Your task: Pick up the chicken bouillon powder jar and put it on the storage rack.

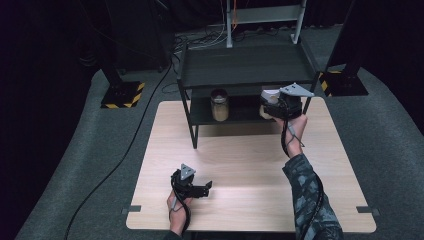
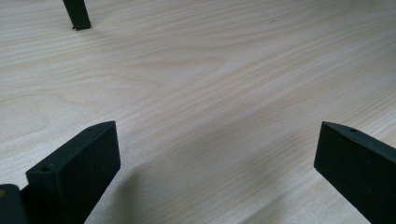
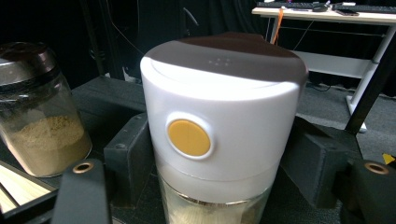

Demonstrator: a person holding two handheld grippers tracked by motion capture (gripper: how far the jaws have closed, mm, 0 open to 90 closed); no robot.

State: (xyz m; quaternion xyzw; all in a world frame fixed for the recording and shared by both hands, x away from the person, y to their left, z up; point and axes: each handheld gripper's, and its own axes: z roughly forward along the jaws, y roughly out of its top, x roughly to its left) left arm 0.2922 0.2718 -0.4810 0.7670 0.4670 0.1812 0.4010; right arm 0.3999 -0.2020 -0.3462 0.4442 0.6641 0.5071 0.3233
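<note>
Thing in hand: a white-capped dispenser jar with an orange button, standing upright on the lower shelf of the black rack, right of centre in the high view.
Right tool: clamped on that jar just below the cap, one jaw on either side, pressing.
Left tool: jaws spread wide with nothing between them, low over the bare counter, lower left of the high view.
Key relation: jar's long axis is vertical, the grip horizontal across it; the shelf above sits close over the cap.
Neighbour: a glass jar of tan powder stands apart at the frame's left.
Judgement: withdrawal likely needs a level pull toward the counter.
</note>
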